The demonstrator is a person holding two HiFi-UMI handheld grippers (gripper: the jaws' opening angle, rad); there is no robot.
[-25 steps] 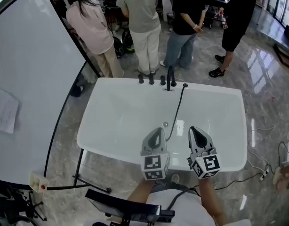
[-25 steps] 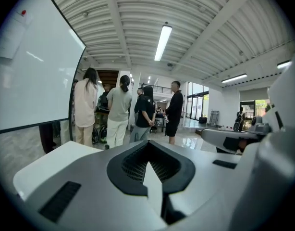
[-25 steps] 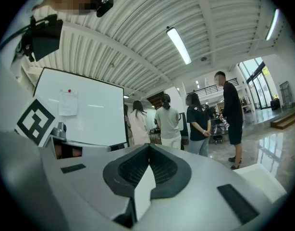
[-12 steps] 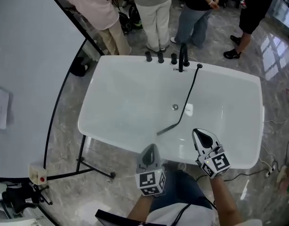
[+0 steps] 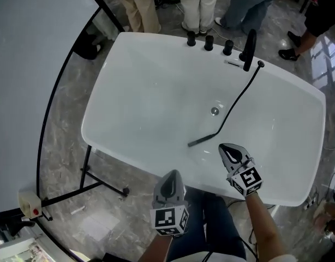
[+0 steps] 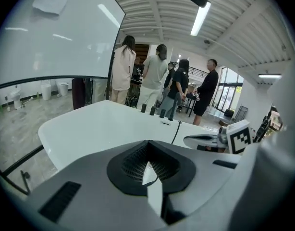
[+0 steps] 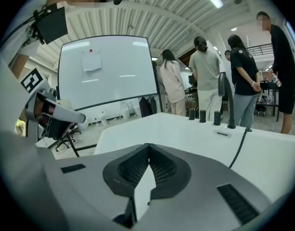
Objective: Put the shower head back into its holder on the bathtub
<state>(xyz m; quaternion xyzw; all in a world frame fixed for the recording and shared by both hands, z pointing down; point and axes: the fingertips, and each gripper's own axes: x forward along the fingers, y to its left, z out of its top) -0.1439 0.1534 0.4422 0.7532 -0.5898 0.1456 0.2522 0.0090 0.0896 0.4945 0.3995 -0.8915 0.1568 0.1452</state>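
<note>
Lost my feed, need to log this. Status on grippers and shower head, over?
Left gripper, right gripper: shut, empty, at white bathtub's near rim. Slim black shower head on tub floor, not yet stowed. Nothing between it and right gripper.

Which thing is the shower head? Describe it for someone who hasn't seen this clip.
In the big white bathtub, follow the thin black hose down from the far rim; the shower head is the slim dark wand at its end. Unlike the upright black knobs and spout on that rim, it lies flat on the tub floor.
</note>
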